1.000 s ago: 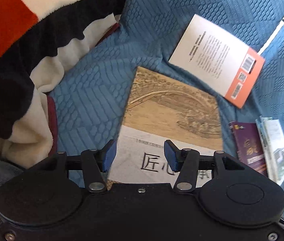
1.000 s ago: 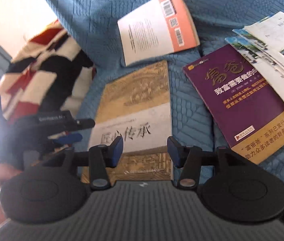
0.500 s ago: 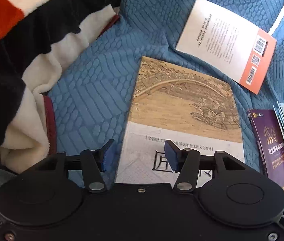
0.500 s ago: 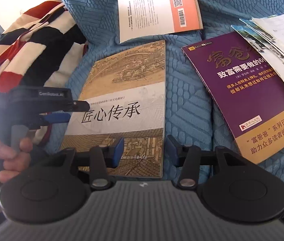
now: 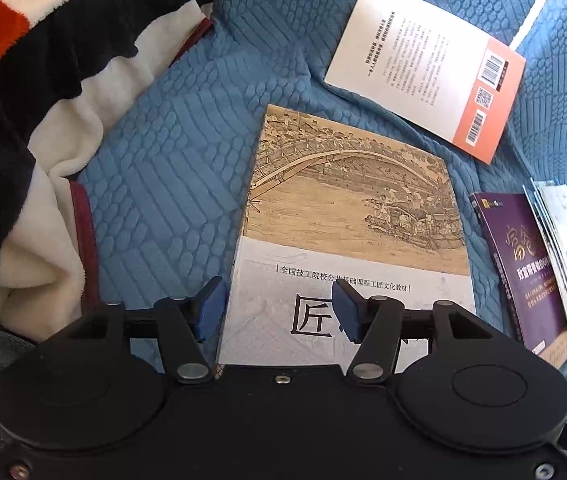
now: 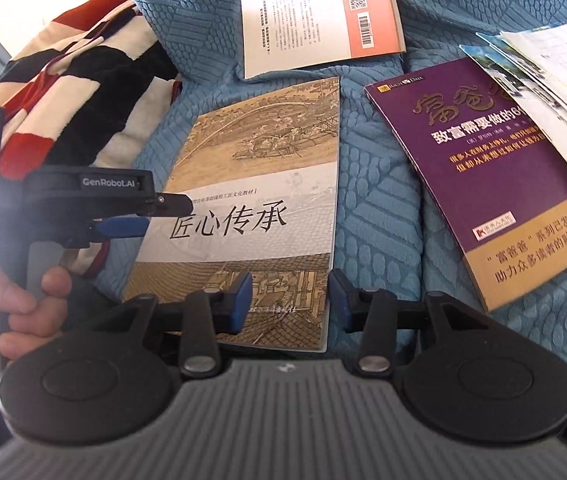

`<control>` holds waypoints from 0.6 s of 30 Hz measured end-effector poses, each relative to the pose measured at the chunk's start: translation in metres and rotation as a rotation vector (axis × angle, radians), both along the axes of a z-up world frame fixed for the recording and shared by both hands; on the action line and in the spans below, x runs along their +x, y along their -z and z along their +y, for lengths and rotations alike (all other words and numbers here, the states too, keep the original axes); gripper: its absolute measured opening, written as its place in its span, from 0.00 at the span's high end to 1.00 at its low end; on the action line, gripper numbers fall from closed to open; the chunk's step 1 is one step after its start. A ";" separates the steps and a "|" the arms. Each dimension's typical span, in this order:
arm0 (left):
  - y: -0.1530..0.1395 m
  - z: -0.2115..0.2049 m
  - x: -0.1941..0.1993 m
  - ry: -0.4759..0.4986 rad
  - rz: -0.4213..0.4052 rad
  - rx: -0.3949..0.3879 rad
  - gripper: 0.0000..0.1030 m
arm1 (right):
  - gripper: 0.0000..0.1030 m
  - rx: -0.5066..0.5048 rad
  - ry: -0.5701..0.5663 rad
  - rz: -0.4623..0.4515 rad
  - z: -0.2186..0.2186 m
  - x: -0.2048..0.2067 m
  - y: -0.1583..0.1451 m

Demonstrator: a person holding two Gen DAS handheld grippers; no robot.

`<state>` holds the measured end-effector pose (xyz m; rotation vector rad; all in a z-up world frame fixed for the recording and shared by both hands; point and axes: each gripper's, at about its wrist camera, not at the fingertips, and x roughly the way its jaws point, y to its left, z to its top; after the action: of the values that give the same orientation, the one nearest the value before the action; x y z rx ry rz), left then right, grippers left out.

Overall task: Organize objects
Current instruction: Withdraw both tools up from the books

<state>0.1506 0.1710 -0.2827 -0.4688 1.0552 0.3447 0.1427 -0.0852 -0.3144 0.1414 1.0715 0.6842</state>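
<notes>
Both hand-held grippers nearer the tan book [image 5: 355, 216], left [image 5: 279, 308] widening, right [image 6: 289, 300] narrowing, neither gripping.

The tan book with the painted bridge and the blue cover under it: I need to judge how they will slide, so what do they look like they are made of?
The tan book looks like a paperback with a smooth, fairly matte paper cover; it lies thin and flat with crisp print. The blue cover looks like soft quilted fabric: embossed padded ridges, creases, a slight sheen.
</notes>
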 end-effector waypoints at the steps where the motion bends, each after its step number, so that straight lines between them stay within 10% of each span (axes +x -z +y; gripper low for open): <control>1: 0.000 -0.001 0.001 0.003 0.002 0.002 0.45 | 0.57 -0.003 0.002 0.006 0.000 0.000 0.000; 18: -0.091 -0.016 -0.031 0.012 -0.210 0.060 0.45 | 0.57 0.049 0.061 -0.192 -0.025 0.007 -0.085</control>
<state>0.1195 0.1549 -0.1913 -0.4350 0.8417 0.3083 0.1496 -0.1101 -0.2289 0.1467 0.8636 0.6555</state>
